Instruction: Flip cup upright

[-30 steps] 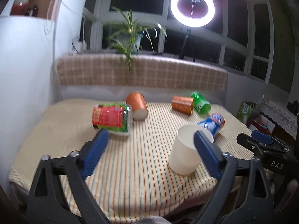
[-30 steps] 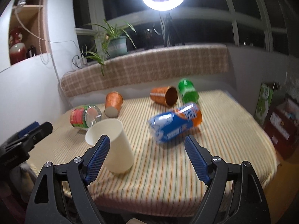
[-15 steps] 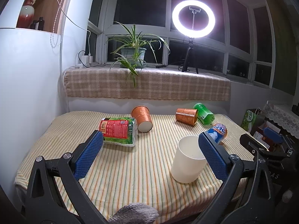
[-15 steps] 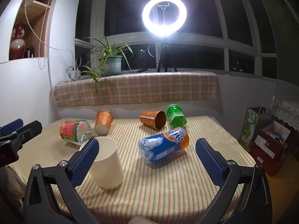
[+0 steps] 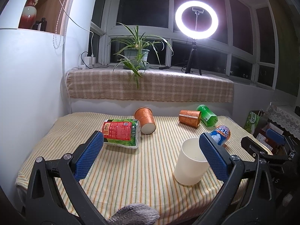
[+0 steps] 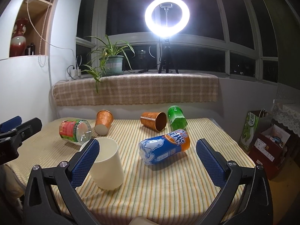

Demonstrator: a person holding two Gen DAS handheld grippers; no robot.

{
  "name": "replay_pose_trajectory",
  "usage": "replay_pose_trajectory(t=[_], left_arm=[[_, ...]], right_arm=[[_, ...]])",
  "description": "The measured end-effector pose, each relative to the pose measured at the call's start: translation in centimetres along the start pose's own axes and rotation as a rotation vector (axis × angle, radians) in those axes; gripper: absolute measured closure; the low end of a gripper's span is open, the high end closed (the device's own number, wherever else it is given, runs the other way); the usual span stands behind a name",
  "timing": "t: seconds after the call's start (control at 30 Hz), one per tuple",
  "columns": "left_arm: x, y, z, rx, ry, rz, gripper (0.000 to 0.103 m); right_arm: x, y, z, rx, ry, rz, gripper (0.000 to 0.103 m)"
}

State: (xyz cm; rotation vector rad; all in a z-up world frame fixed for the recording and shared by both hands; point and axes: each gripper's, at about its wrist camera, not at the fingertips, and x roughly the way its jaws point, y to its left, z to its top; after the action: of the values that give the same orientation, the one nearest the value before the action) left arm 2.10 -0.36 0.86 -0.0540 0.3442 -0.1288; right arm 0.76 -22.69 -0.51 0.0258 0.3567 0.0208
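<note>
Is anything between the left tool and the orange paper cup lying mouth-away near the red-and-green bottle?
Nothing visible blocks it. From the left tool, striped tablecloth runs bare to the orange paper cup; the red-and-green bottle lies just left of that path.

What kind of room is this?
Probably a home sunroom or enclosed balcony: big windows, a potted plant on the cloth-covered sill, and a table with a striped cloth. A ring light suggests filming.

A lit ring light (image 6: 166, 16) on a tripod stands on a checked-cloth sill (image 6: 135, 91) before dark windows (image 5: 144, 3), beside a potted plant (image 5: 136, 56). White wall (image 5: 28, 86) at left; a red vase (image 6: 18, 37) sits in a wooden niche.
</note>
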Motion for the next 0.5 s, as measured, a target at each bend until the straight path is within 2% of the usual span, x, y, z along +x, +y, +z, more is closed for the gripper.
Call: replay_pose_trajectory(t=[0.5], left_arm=[[0.17, 0.27, 0.07, -0.001, -0.002, 0.003, 0.000]], right_arm=[[0.10, -0.02, -0.52, 0.009, 0.018, -0.002, 0.000]])
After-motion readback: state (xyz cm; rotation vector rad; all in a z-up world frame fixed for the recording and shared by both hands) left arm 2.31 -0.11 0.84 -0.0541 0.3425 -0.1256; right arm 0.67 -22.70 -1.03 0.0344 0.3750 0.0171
